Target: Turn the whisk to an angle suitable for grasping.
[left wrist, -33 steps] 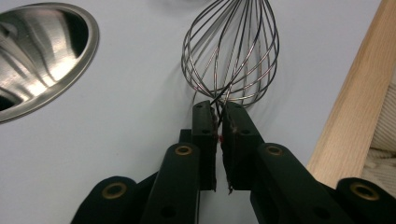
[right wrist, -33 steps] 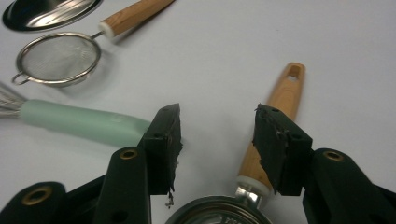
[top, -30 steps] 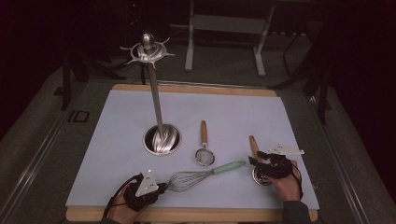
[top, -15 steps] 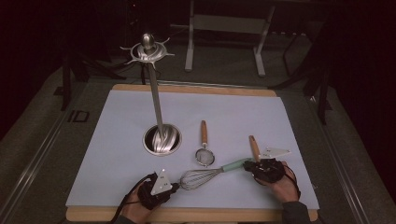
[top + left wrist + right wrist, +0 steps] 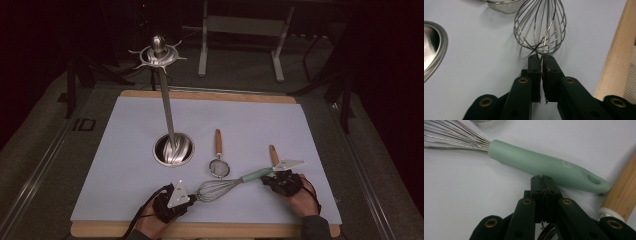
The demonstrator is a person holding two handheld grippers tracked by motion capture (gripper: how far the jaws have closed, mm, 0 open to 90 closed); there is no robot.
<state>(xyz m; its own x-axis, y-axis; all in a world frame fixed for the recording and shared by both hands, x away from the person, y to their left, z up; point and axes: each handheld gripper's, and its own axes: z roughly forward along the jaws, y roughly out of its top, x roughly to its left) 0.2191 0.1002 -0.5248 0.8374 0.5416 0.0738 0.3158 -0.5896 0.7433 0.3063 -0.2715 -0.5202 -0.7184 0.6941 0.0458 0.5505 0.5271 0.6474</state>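
A wire whisk point(image 5: 220, 189) with a pale green handle point(image 5: 544, 165) lies on the white mat point(image 5: 250, 125) near the front edge. My left gripper point(image 5: 194, 198) is at the whisk's wire end. In the left gripper view its jaws point(image 5: 540, 58) are shut on a few of the whisk's wires point(image 5: 541, 25). My right gripper point(image 5: 265, 180) is at the handle end. Its jaws point(image 5: 543, 180) are shut with nothing between them, and their tips rest against the side of the green handle.
A tall metal utensil stand rises from a round steel base point(image 5: 173, 149) at mid-left. A small strainer point(image 5: 219, 167) with a wooden handle lies just beyond the whisk. Another wooden-handled utensil point(image 5: 273, 154) lies beside my right gripper. The wooden board's edge point(image 5: 616, 57) is near.
My left gripper slid right to the whisk's wire end and now pinches the wires. My right gripper shifted slightly left to the green handle.
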